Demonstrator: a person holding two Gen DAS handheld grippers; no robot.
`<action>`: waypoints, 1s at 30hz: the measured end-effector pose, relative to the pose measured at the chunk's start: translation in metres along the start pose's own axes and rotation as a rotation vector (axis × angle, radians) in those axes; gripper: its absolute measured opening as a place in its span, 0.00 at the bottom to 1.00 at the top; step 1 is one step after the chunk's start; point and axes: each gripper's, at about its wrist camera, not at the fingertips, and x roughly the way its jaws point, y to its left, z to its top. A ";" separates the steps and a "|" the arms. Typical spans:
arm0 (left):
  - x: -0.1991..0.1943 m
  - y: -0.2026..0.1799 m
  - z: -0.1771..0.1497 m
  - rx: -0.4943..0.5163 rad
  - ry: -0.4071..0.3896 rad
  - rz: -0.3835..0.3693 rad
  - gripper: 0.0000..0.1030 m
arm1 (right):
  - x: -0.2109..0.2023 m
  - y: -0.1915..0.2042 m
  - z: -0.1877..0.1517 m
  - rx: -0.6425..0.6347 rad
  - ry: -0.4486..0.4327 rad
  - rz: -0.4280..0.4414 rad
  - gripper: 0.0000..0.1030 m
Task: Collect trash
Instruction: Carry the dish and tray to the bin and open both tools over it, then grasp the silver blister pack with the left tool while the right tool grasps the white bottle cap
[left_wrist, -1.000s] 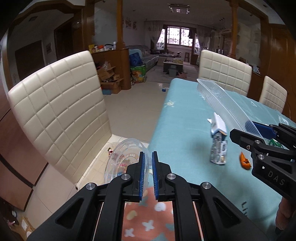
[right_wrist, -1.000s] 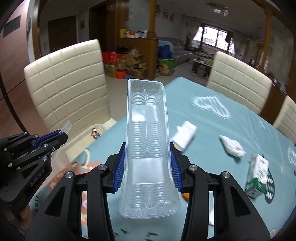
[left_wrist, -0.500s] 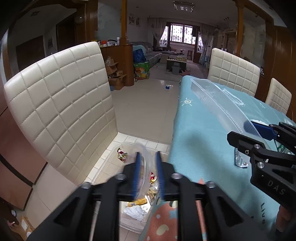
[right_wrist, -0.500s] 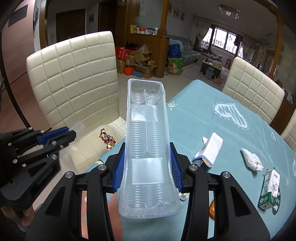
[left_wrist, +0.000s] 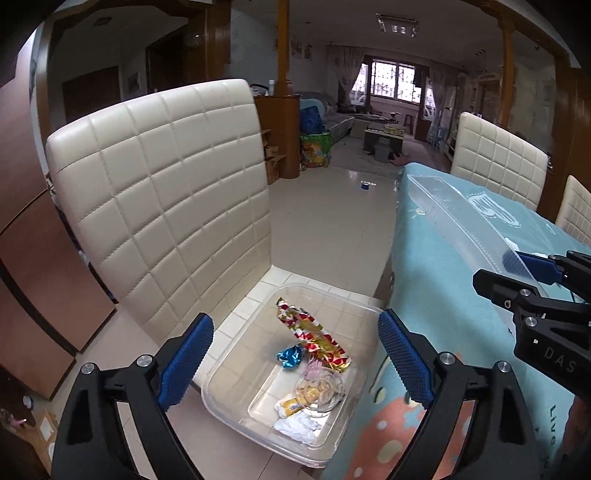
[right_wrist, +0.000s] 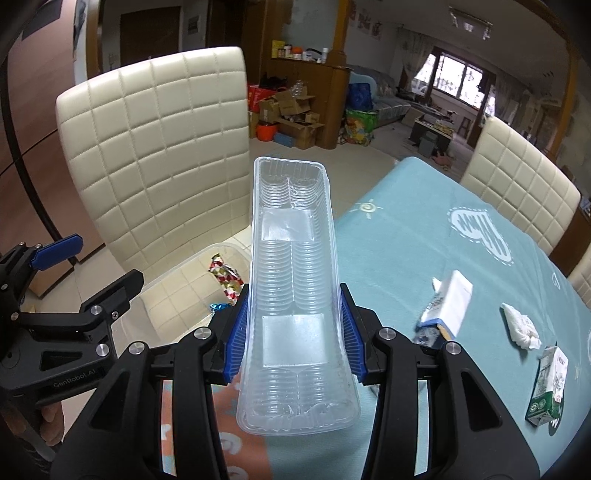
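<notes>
While the left gripper (left_wrist: 295, 363) is wide open and holds nothing, it hangs over the clear plastic bin (left_wrist: 236, 376) on the floor, in the lower centre of the frame. Inside the bin lie a red and gold wrapper (left_wrist: 314, 338), a blue foil scrap (left_wrist: 290, 356) and a clear cup (left_wrist: 319, 393). The right gripper (right_wrist: 293, 330) is closed on a long clear plastic tray (right_wrist: 291, 273), above the worktop (right_wrist: 406, 240) edge. A milk carton (right_wrist: 548, 387) stands on the worktop at the lower right.
</notes>
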 end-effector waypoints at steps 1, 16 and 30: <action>-0.001 0.003 -0.001 -0.004 0.001 0.004 0.86 | 0.000 0.003 0.000 -0.003 0.001 0.004 0.45; -0.016 0.042 -0.010 -0.080 -0.022 0.059 0.86 | -0.004 0.042 0.010 -0.048 -0.031 0.047 0.68; -0.034 0.010 -0.006 -0.054 -0.032 -0.024 0.86 | -0.031 -0.005 -0.012 0.025 -0.033 -0.043 0.69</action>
